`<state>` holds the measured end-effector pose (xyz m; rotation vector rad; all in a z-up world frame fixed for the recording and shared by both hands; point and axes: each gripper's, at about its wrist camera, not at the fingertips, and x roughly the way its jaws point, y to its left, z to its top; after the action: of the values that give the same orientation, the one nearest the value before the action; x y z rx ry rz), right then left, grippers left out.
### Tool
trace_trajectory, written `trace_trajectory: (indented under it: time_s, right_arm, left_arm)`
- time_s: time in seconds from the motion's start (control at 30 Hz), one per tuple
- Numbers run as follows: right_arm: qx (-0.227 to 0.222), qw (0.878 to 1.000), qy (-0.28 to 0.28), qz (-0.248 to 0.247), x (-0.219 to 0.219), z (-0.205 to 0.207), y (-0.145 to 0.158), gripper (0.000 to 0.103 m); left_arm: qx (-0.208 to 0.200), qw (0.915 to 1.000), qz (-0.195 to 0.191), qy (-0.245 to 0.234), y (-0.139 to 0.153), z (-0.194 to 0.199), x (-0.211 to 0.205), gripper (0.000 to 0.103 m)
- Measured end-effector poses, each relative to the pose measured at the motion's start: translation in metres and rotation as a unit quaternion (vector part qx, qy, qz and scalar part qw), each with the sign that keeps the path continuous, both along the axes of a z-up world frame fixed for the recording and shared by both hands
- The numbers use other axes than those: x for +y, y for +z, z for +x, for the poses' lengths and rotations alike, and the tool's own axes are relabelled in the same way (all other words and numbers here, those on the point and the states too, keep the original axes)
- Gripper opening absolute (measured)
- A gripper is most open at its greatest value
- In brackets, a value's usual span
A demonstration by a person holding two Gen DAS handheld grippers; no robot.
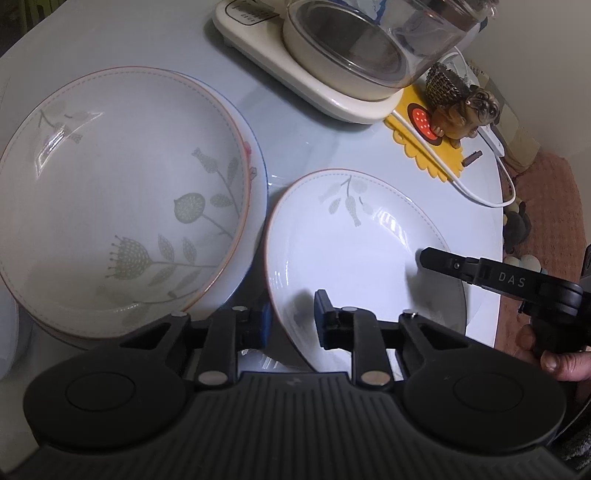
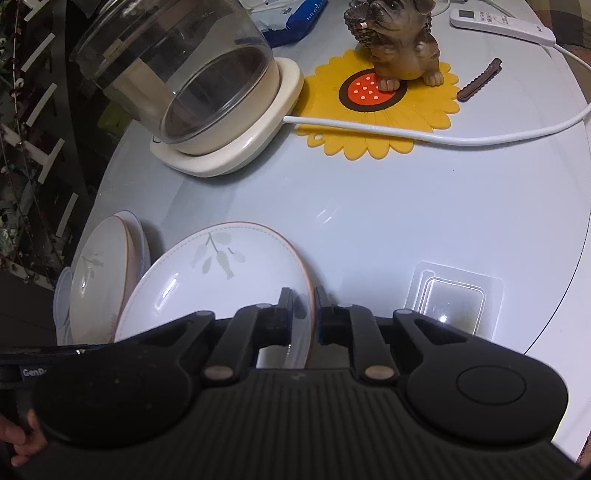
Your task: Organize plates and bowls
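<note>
A white plate (image 1: 354,254) with a grey leaf print and a thin orange rim is tilted above the table. My left gripper (image 1: 291,325) straddles its near-left rim; the jaws stand a little apart around the rim. My right gripper (image 2: 304,314) is shut on the plate's right rim (image 2: 221,280); its finger also shows in the left wrist view (image 1: 443,264). To the left, a matching deep bowl (image 1: 118,192) sits in a stack on a blue-rimmed plate (image 1: 258,177); the stack also shows in the right wrist view (image 2: 99,284).
A glass pot on a cream heating base (image 1: 332,62) stands at the back. A yellow sunflower mat (image 2: 380,107) carries a dog figurine (image 2: 402,40). A white cable (image 2: 443,134) crosses the mat. A brown hair clip (image 2: 480,79), a white remote (image 2: 502,22) and a clear plastic tray (image 2: 454,299) lie on the table.
</note>
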<state>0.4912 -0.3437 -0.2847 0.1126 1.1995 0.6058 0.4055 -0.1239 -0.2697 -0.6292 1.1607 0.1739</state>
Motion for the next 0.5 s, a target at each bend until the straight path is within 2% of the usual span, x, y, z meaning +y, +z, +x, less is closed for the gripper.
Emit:
trace_trajectory:
  time_s: [0.07,0.23,0.5]
  right_arm:
    - [0.003,1.0,0.002,0.006,-0.002,0.0,-0.002,0.014]
    - [0.009,1.0,0.003,0.012,-0.007,-0.002,-0.001,0.013]
    - [0.0,1.0,-0.002,0.027,-0.015,-0.009,0.023,0.013]
  left_arm:
    - [0.003,1.0,0.001,0.002,-0.002,-0.002,0.001,0.018]
    - [0.003,1.0,-0.004,0.005,-0.001,-0.004,0.0,0.018]
    - [-0.012,0.9999,-0.004,-0.005,0.027,-0.008,-0.004,0.018]
